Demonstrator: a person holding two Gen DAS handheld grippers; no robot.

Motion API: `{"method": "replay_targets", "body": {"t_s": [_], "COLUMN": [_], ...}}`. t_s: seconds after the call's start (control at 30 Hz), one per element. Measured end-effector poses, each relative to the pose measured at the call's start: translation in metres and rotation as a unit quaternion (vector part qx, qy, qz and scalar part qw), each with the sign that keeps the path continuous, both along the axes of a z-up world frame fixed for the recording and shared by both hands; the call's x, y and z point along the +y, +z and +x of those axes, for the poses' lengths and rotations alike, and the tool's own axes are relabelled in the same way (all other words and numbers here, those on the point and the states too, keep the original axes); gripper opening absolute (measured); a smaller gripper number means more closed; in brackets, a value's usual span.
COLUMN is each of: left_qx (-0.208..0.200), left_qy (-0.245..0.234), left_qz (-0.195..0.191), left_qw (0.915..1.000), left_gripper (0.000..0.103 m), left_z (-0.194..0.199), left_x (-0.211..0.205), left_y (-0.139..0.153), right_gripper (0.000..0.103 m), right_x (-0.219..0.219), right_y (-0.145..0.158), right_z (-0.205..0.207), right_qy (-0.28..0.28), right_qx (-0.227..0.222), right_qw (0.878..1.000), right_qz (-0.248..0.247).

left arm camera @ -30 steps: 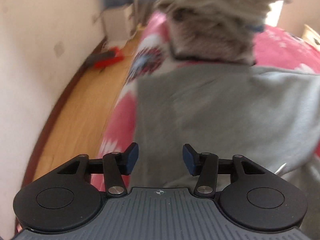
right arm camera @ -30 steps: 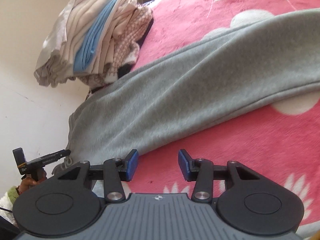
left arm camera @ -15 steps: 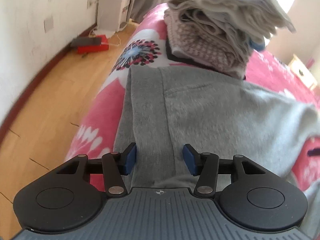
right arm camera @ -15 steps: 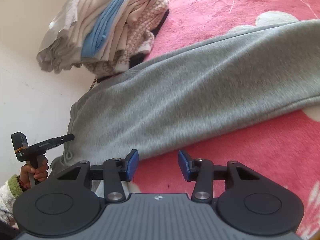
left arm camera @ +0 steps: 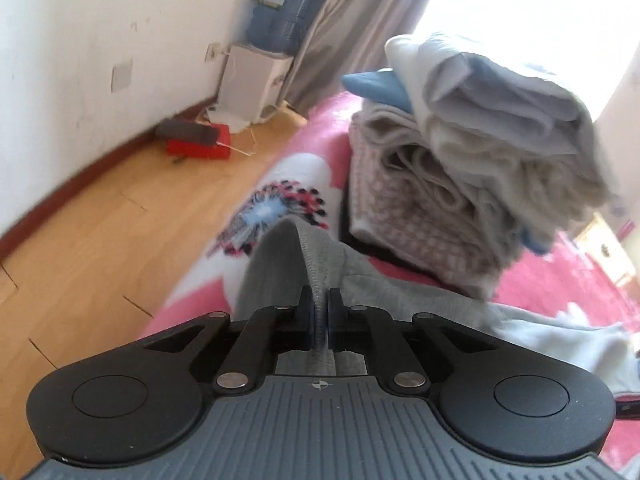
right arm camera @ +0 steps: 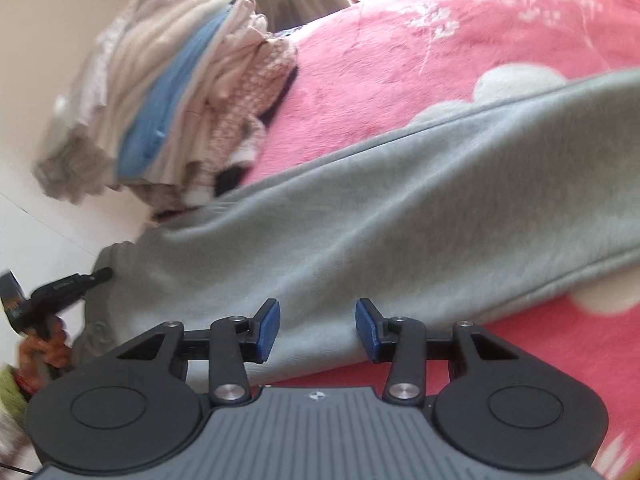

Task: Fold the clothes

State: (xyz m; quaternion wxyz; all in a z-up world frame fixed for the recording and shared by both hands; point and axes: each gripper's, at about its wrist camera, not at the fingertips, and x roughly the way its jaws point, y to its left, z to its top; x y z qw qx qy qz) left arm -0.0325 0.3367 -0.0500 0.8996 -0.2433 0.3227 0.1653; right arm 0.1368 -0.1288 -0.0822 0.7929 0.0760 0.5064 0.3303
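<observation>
Grey sweatpants point(right arm camera: 400, 216) lie stretched across a pink floral blanket point(right arm camera: 420, 48) on the bed. My left gripper point(left arm camera: 319, 312) is shut on the ribbed waistband of the grey sweatpants point(left arm camera: 280, 264), which rises in a ridge ahead of the fingers. In the right wrist view my right gripper point(right arm camera: 317, 326) is open just above the lower edge of the sweatpants, nothing between its blue pads. At the left edge of that view the left gripper point(right arm camera: 96, 274) meets the waistband, held by a person's hand point(right arm camera: 40, 344).
A tall leaning stack of folded clothes point(left arm camera: 472, 168) sits on the blanket just beyond the waistband, the same stack of folded clothes point(right arm camera: 168, 92) showing at upper left in the right view. Wooden floor point(left arm camera: 100, 240), a red box point(left arm camera: 200, 148) and a water dispenser point(left arm camera: 260, 60) lie left of the bed.
My left gripper has closed on the sweatpants' waistband and pulled it up into a ridge. My right gripper has come nearer to the pants' lower edge, still open.
</observation>
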Motion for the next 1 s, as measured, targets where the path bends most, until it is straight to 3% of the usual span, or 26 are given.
{"method": "replay_targets", "body": {"t_s": [0.03, 0.1, 0.23, 0.3, 0.37, 0.43, 0.5, 0.57, 0.73, 0.8, 0.87, 1.0], "left_qx": [0.02, 0.053, 0.053, 0.055, 0.059, 0.063, 0.073, 0.084, 0.076, 0.067, 0.058, 0.043], "left_qy": [-0.002, -0.007, -0.005, 0.002, 0.01, 0.011, 0.0, -0.014, -0.044, -0.074, -0.111, -0.22], "left_qz": [0.008, 0.032, 0.05, 0.058, 0.067, 0.08, 0.107, 0.137, 0.176, 0.16, 0.134, 0.082], "left_qw": [0.9998, 0.9981, 0.9973, 0.9968, 0.9959, 0.9947, 0.9916, 0.9869, 0.9805, 0.9821, 0.983, 0.971], "left_gripper": [0.004, 0.01, 0.012, 0.012, 0.012, 0.013, 0.022, 0.027, 0.03, 0.033, 0.037, 0.04], "left_z": [0.006, 0.009, 0.001, 0.004, 0.008, 0.01, 0.01, 0.006, -0.022, -0.028, -0.028, -0.013], "left_x": [0.002, 0.002, 0.002, -0.001, -0.004, -0.007, -0.011, -0.017, -0.044, -0.064, -0.089, -0.157], "left_y": [-0.008, -0.022, -0.022, -0.023, -0.025, -0.025, -0.024, -0.015, 0.029, 0.046, 0.055, 0.05], "right_gripper": [0.046, 0.045, 0.045, 0.043, 0.038, 0.037, 0.038, 0.039, 0.039, 0.039, 0.039, 0.041], "right_x": [0.0, -0.007, -0.003, 0.013, 0.029, 0.033, 0.034, 0.024, -0.016, -0.029, -0.036, -0.044], "right_y": [0.004, 0.018, 0.032, 0.015, -0.014, -0.024, -0.024, -0.012, 0.019, 0.021, 0.016, -0.001], "right_z": [-0.002, -0.008, -0.004, 0.017, 0.041, 0.052, 0.058, 0.053, -0.006, -0.045, -0.081, -0.109], "right_qy": [0.002, 0.015, 0.035, 0.045, 0.045, 0.033, 0.006, -0.027, -0.03, -0.024, -0.017, -0.017], "right_qx": [-0.014, -0.037, -0.095, -0.094, -0.098, -0.129, -0.149, -0.149, -0.099, -0.095, -0.129, -0.168], "right_qw": [1.0, 0.999, 0.995, 0.994, 0.991, 0.988, 0.984, 0.985, 0.994, 0.994, 0.989, 0.982], "right_qz": [-0.017, -0.006, 0.0, -0.019, -0.076, -0.083, -0.092, -0.084, -0.037, -0.04, -0.067, -0.083]}}
